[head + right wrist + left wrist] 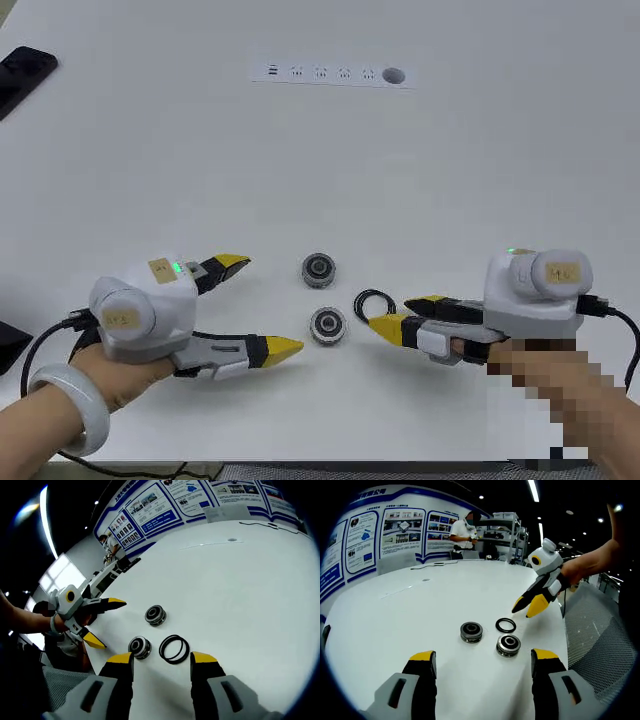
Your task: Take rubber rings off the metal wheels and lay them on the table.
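White table seen from above, with two small metal wheels lying flat near its front edge, axle holes pointing straight up. The far wheel and near wheel sit close together, not touching, both with dark outer rims. A black rubber ring lies flat on the table just right of the wheels, free of both. Being round, it has no long axis.

The left gripper points right towards the wheels, its yellow-tipped jaws spread wide and holding nothing. The right gripper points left, jaws parted more narrowly and also holding nothing, tips just beside the ring. A white socket strip lies far back on the table.
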A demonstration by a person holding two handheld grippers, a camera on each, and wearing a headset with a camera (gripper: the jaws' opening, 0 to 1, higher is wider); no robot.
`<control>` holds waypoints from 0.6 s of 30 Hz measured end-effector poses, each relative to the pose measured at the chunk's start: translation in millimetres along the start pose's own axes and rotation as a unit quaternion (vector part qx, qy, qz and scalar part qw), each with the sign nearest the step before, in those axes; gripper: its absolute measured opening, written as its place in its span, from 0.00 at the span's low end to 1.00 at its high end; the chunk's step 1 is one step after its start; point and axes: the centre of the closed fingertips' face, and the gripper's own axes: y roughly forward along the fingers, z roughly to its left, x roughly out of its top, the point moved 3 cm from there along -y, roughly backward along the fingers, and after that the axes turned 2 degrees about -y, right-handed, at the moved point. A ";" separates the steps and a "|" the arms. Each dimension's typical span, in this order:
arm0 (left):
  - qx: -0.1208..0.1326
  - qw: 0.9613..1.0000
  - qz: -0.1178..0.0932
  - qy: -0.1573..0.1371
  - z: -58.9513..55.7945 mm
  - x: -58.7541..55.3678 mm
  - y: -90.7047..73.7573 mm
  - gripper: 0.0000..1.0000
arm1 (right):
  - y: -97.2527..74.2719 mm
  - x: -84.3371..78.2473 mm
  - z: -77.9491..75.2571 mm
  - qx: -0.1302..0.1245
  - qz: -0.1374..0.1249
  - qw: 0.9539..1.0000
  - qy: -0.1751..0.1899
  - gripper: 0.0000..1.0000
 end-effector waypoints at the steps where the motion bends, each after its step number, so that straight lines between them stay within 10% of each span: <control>1: 0.001 1.000 0.001 0.000 -0.4 -0.3 -1.2 0.79 | -0.3 -1.1 0.9 0.002 0.003 1.000 -0.006 0.50; 18: 0.003 1.000 -0.008 -0.022 -15.9 -11.8 -25.5 0.84 | -16.2 -24.1 3.3 -0.018 0.008 0.995 -0.103 0.67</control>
